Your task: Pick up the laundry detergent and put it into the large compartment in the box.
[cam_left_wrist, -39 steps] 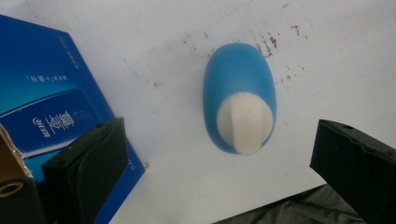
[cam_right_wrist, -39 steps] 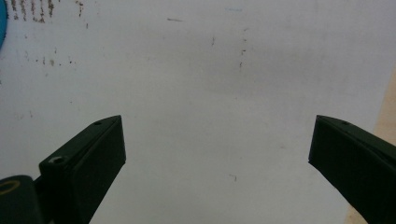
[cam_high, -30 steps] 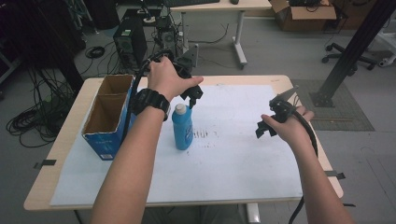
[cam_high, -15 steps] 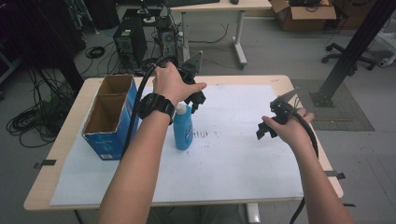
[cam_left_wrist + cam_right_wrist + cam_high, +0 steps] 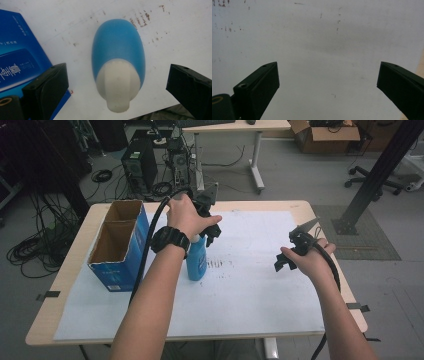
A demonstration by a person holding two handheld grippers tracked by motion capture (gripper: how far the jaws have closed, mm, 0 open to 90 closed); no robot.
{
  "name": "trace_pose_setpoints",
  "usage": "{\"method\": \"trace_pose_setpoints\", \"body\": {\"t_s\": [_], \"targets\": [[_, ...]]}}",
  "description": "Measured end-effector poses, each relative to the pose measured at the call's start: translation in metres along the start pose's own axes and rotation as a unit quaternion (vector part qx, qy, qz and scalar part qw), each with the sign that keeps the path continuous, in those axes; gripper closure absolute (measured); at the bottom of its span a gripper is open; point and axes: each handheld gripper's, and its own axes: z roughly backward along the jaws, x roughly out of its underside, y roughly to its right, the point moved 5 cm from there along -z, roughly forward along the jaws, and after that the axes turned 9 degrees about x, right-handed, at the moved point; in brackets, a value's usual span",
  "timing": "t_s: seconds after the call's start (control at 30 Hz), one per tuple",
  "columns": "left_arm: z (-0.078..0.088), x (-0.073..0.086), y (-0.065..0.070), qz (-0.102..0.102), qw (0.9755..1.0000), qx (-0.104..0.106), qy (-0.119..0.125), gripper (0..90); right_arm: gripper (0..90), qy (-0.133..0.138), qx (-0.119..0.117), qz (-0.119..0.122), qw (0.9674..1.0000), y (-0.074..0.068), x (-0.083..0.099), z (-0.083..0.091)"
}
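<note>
Setting: a wooden table seen from above, most of its top covered by a white sheet with small dark specks near its middle.
Blue bottle: a blue bottle with a white cap stands upright on the sheet, left of centre in the high view. In the left gripper view it sits in the middle of the frame, seen from above, cap nearest the camera.
Box: an open blue cardboard box with two compartments stands at the left of the high view, just beside the bottle; whether they touch cannot be told.
Left gripper: the left gripper is held in the left hand directly above the bottle, at upper centre of the high view. Its jaws are spread wide, one on each side of the bottle's cap, and touch nothing.
Left wrist: a black watch is worn on it.
Right gripper: the right gripper is held in the right hand at the right of the high view, well apart from the bottle. Its jaws are spread wide over bare white sheet and hold nothing.
</note>
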Motion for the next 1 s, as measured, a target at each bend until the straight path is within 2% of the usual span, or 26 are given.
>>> {"method": "trace_pose_setpoints", "body": {"t_s": [0.7,1.0], "targets": [[-0.026,0.002,-0.003,0.009,0.9999,0.002,-0.01,4.5,4.5,-0.002,-0.004,-0.001,1.0,0.002,0.002,-0.008],[-0.031,0.003,-0.002,0.01,0.9999,0.005,-0.011,4.5,4.5,-0.003,-0.004,-0.001,1.0,0.005,0.004,-0.01]]}}
